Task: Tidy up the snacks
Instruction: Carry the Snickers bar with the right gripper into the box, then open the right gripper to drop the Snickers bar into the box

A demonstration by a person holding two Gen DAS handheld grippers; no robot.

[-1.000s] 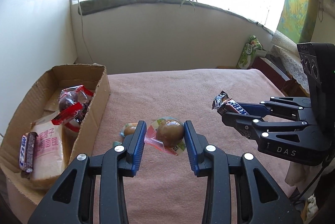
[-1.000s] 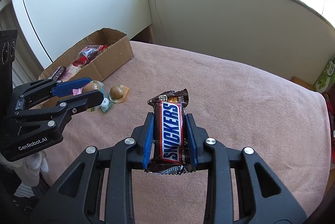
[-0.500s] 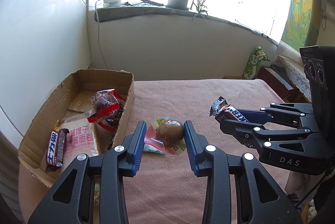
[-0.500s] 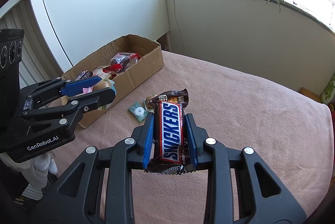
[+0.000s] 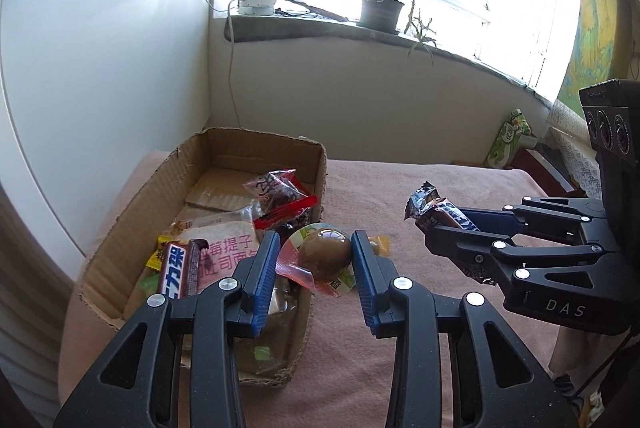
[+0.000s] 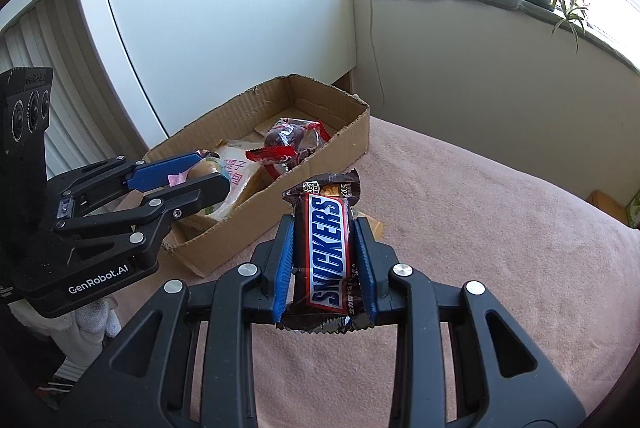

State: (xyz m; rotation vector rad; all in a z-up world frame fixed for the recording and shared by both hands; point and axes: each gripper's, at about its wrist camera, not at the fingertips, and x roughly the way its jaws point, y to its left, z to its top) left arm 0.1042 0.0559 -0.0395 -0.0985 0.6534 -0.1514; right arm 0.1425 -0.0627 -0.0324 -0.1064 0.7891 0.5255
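Carrying two snacks toward the cardboard box on the pink-covered desk.

Wrapped brown egg, clamped in the left hand-held gripper, hangs over the box's near right wall, the nearer load to the opening. Snickers bar, its long axis running along the fingers, is pinched narrowly in the right hand-held gripper; the box lies ahead and left of it, just beyond the bar's far end.
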